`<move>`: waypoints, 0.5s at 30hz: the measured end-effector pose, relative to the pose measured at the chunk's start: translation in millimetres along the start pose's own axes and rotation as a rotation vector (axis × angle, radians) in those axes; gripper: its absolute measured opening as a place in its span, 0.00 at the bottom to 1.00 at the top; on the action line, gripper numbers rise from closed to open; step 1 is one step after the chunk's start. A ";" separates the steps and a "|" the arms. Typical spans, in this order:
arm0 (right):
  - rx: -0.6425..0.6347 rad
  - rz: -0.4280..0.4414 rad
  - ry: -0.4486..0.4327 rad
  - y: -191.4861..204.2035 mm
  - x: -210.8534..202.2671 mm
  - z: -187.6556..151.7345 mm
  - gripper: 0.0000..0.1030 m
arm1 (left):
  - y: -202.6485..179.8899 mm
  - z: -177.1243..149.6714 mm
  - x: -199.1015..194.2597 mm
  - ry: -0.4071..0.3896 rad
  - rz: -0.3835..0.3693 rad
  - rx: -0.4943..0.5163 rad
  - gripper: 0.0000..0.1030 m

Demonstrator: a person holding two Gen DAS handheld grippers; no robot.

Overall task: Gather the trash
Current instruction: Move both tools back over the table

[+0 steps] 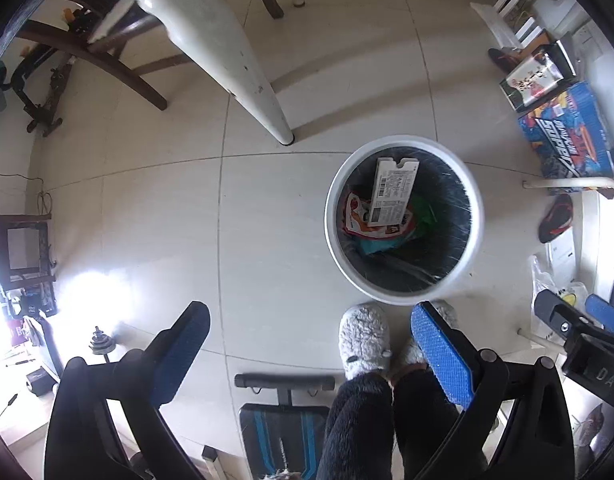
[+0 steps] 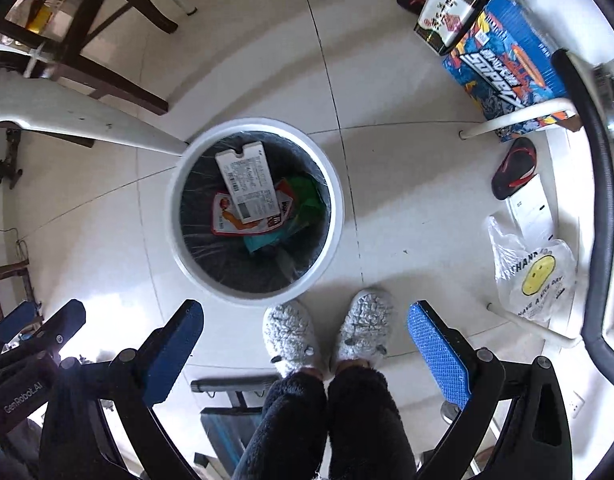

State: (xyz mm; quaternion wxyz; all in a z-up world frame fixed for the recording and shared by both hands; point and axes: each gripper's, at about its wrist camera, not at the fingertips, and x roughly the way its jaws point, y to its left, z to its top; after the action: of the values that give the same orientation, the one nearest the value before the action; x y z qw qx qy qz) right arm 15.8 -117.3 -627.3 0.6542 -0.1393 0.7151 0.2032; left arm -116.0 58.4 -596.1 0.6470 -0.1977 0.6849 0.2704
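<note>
The tiled floor [image 2: 407, 200] around the white bin [image 2: 335, 216] looks mostly clear. Inside the bin lie a white carton [image 2: 247, 184] and colourful wrappers [image 2: 227, 216], so collecting seems largely done. A plastic bag [image 2: 535, 276] remains nearby. The left hand-held gripper [image 1: 311, 344] and right hand-held gripper [image 2: 305, 340] hang wide apart, empty.

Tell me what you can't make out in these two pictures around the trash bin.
- Bin bottom: both views, covered by the white carton and wrappers.
- Carton print: too small to read in either view.
- Floor at left: left wrist view, washed out by glare.
- Right tool: left wrist view, cut off by the edge.
- Table top: only its underside and leg show.
</note>
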 end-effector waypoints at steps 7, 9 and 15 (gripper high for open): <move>-0.024 0.013 -0.041 5.4 -92.3 -20.5 1.00 | 6.4 -21.9 -82.1 -0.041 -0.007 0.025 1.00; -0.027 0.013 -0.053 5.9 -123.1 -27.4 1.00 | 9.2 -29.2 -108.2 -0.055 -0.008 0.033 1.00; -0.019 0.028 -0.090 8.4 -208.2 -45.2 1.00 | 21.1 -40.1 -179.9 -0.110 -0.022 0.038 1.00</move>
State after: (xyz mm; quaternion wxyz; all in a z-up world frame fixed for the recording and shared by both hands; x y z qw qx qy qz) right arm -6.0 -145.1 -417.0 0.6816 -0.1264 0.6846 0.2252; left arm -145.2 35.3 -414.4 0.6905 -0.1777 0.6510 0.2606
